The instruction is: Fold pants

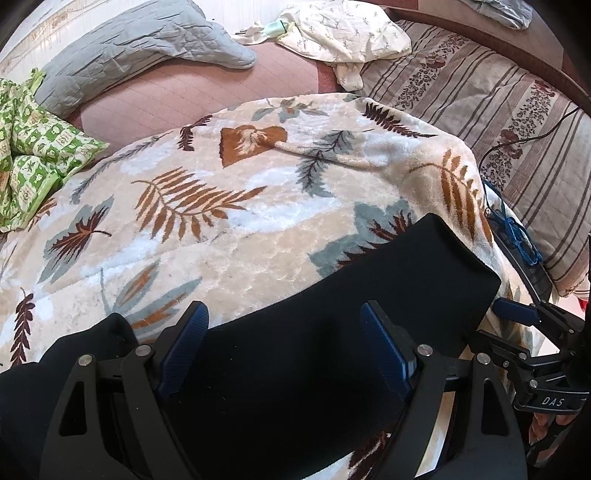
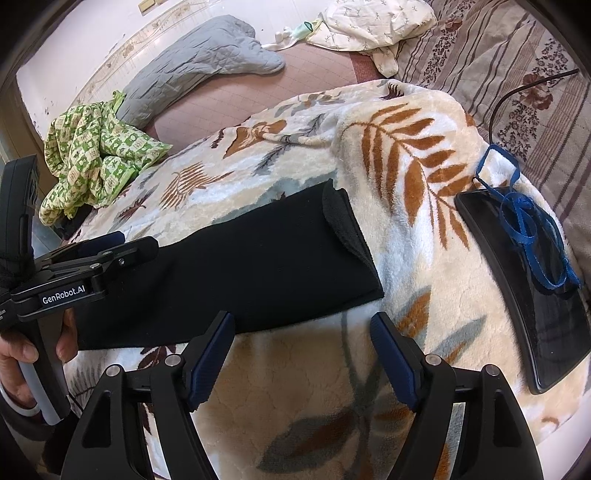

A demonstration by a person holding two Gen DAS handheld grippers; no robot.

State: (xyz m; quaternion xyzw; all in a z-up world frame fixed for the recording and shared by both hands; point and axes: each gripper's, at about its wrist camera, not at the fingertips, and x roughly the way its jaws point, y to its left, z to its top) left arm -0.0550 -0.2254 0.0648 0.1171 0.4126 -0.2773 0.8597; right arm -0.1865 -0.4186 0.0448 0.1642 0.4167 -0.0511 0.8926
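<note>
Black pants [image 1: 332, 332] lie folded lengthwise on a cream leaf-print blanket [image 1: 221, 229]. In the right wrist view the pants [image 2: 258, 251] stretch from the left to a hem end near the middle. My left gripper [image 1: 284, 314] is open, hovering over the pants with nothing between its fingers. It also shows at the left of the right wrist view [image 2: 110, 243], above the pants. My right gripper [image 2: 301, 323] is open and empty, just in front of the pants' near edge, over the blanket [image 2: 406, 221]. It shows at the right edge of the left wrist view [image 1: 517, 310].
A black tablet [image 2: 535, 280] with a blue strap [image 2: 524, 229] lies on the blanket at the right. A green patterned cloth [image 2: 96, 155], a grey quilted pillow [image 1: 140, 44], a white floral garment [image 1: 343, 33] and a striped bedcover [image 1: 480, 96] lie further back.
</note>
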